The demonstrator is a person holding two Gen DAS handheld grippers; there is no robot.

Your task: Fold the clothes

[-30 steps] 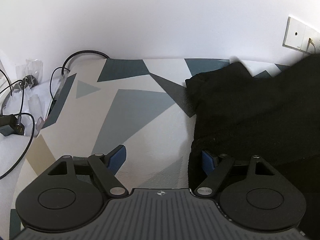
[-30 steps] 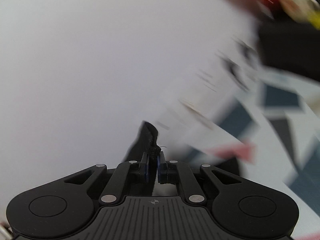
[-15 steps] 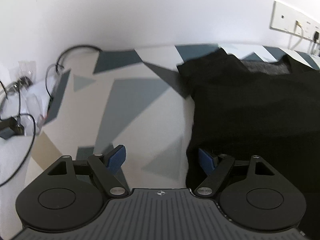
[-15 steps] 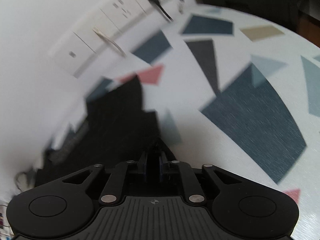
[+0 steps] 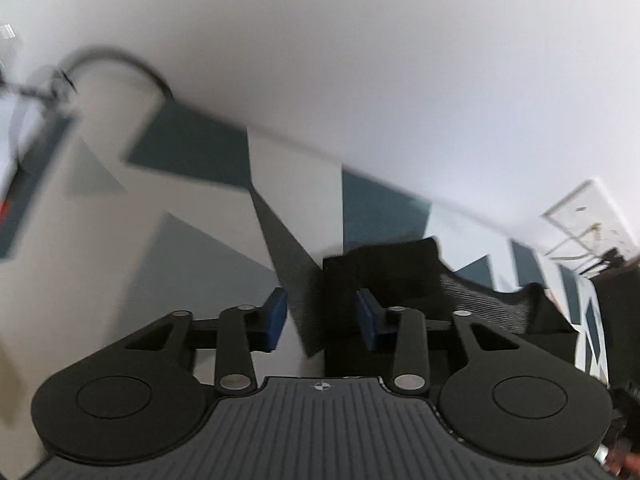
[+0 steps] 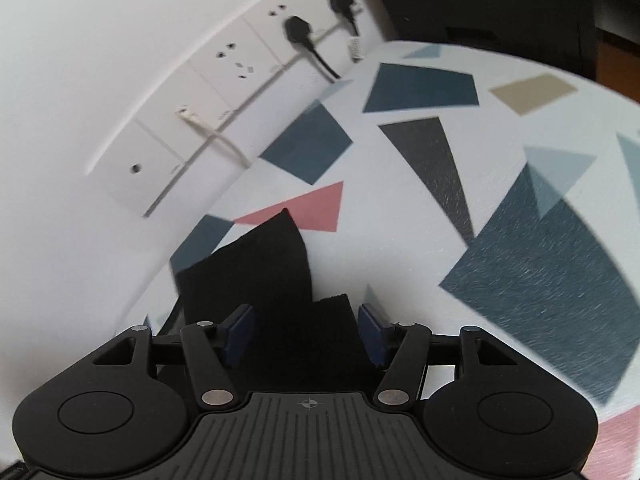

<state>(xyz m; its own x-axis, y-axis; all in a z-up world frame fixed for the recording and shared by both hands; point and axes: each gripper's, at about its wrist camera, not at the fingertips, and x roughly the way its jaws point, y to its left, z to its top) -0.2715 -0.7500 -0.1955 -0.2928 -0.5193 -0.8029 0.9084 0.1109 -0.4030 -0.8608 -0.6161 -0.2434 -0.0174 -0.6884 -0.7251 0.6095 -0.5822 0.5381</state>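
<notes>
A black garment lies on the table with the geometric-pattern cover, close to the white wall. My left gripper hangs over the garment's left edge and its jaws are closing. The cloth edge sits between the blue pads; the left pad is over bare table, clear of the cloth. In the right wrist view a corner of the black garment rests on the table. My right gripper is low over it and its jaws are opening. Cloth lies between the pads but they do not press on it.
Wall sockets with black plugs run along the wall behind the table. A dark piece of furniture stands at the far right. A black cable loops at the table's far left, and the same sockets show at the right.
My right gripper came down to the table and let go of the pinched cloth corner, its jaws spreading. The left gripper swung and rolled, and its jaws narrowed over the garment's edge.
</notes>
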